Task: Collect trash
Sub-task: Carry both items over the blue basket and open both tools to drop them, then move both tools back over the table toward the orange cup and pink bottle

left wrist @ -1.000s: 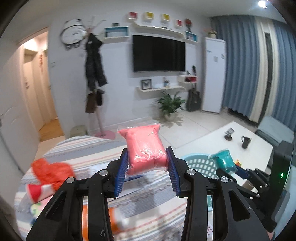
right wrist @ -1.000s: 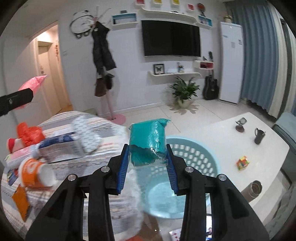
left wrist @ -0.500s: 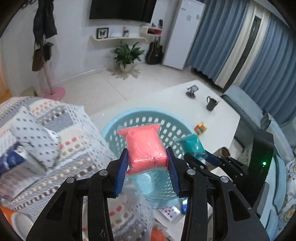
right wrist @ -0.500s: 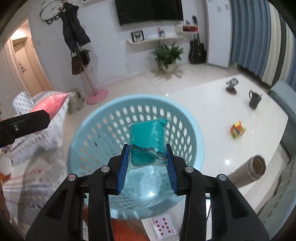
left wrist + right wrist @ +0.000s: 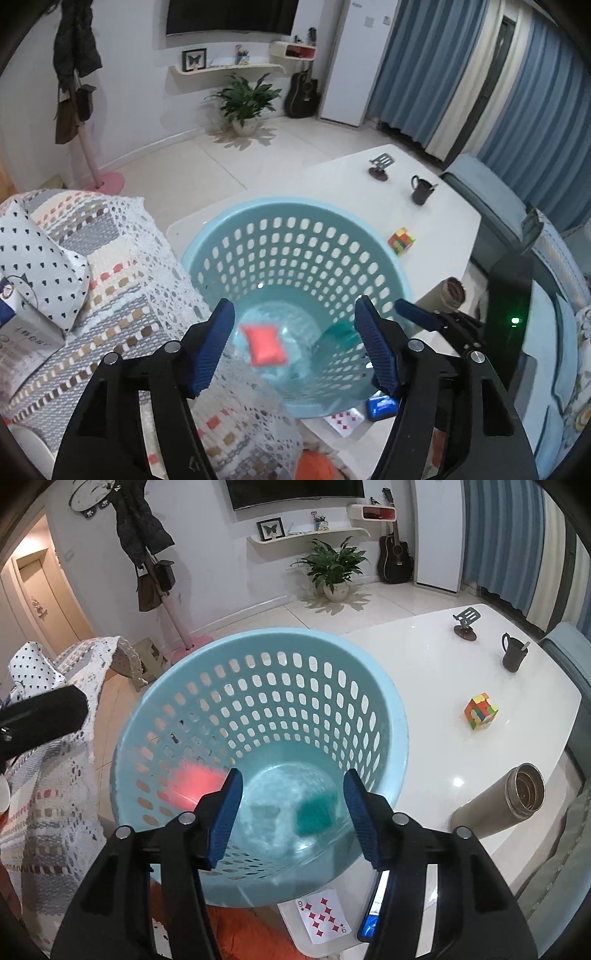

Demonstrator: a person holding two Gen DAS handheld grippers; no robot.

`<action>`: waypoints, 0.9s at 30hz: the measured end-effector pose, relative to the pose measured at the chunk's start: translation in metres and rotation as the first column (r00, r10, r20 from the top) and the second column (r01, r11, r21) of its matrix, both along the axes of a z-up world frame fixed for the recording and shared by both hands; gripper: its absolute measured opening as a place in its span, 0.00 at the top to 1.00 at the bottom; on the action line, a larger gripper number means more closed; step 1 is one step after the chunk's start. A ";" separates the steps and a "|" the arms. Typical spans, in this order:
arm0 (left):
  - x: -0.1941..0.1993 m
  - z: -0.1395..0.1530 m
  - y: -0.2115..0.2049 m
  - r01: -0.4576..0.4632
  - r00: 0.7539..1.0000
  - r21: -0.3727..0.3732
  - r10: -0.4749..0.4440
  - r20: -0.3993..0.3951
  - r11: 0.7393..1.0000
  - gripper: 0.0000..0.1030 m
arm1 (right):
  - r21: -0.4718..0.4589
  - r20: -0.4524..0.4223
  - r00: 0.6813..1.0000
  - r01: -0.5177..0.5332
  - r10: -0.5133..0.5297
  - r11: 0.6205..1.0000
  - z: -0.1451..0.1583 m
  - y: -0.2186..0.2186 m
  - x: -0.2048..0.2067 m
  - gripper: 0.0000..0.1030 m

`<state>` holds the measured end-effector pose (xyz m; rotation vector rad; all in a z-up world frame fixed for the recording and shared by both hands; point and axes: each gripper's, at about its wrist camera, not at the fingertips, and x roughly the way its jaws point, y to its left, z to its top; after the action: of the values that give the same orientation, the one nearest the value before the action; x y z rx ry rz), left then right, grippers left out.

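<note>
Left wrist view: the pink pack now lies in the basket, no longer pinched, and the teal pack lies beside it, blurred. Both grippers, left and right, hang over the rim, their jaws just opened and spread, nothing between. Two pieces collected; more trash likely waits on the blanket.

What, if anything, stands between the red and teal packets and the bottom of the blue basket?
Nothing visible does. The red packet and the teal packet are already inside the blue basket, low down near its bottom. The left gripper and right gripper hang open above it, nothing between their fingers.
</note>
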<state>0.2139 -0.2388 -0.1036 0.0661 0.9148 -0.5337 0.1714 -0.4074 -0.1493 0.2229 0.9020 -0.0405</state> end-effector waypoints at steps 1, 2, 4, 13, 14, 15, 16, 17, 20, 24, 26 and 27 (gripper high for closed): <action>-0.002 0.002 -0.001 -0.002 1.000 0.003 0.002 0.010 1.000 0.35 | -0.004 0.001 1.000 0.003 -0.003 1.000 0.001 0.001 -0.001 0.48; -0.004 0.005 0.000 -0.002 1.000 0.004 0.002 0.017 1.000 0.34 | -0.004 0.002 1.000 0.006 -0.006 1.000 0.002 0.001 -0.002 0.48; -0.007 0.010 0.003 -0.001 1.000 -0.003 0.001 0.030 1.000 0.33 | 0.000 0.004 1.000 0.008 -0.008 1.000 0.003 0.002 -0.004 0.48; -0.026 0.027 0.027 -0.025 0.998 -0.045 0.027 0.056 0.999 0.32 | -0.012 0.032 0.999 0.004 -0.004 1.000 0.023 0.015 -0.019 0.48; -0.029 0.030 0.033 -0.031 0.998 -0.053 0.034 0.060 0.998 0.32 | -0.011 0.037 0.999 0.001 -0.001 1.000 0.026 0.017 -0.020 0.48; -0.031 0.032 0.036 -0.034 0.997 -0.061 0.037 0.063 0.998 0.32 | -0.009 0.044 0.999 -0.002 0.003 1.000 0.029 0.020 -0.022 0.48; -0.035 0.035 0.040 -0.039 0.997 -0.069 0.043 0.068 0.997 0.32 | -0.009 0.051 0.999 -0.007 0.007 1.000 0.033 0.024 -0.024 0.48; -0.039 0.038 0.044 -0.045 0.996 -0.073 0.051 0.074 0.996 0.32 | -0.009 0.062 0.998 -0.013 0.013 1.000 0.038 0.029 -0.026 0.48; -0.054 0.052 0.063 -0.073 0.992 -0.075 0.080 0.102 0.994 0.32 | -0.016 0.092 0.995 -0.037 0.038 0.999 0.054 0.045 -0.033 0.48; -0.088 0.075 0.102 -0.129 0.977 -0.078 0.140 0.160 0.989 0.32 | -0.013 0.128 0.989 -0.077 0.078 0.997 0.072 0.066 -0.043 0.47; -0.102 0.085 0.122 -0.166 0.966 -0.083 0.179 0.185 0.983 0.32 | -0.008 0.146 0.984 -0.107 0.107 0.994 0.082 0.082 -0.048 0.47; -0.111 0.090 0.138 -0.204 0.956 -0.079 0.216 0.199 0.976 0.32 | -0.004 0.151 0.981 -0.119 0.118 0.993 0.085 0.088 -0.049 0.47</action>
<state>0.1031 -0.1013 -0.0136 -0.0274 0.6927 -0.3474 0.1228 -0.3196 -0.0640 0.1742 0.7629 0.0887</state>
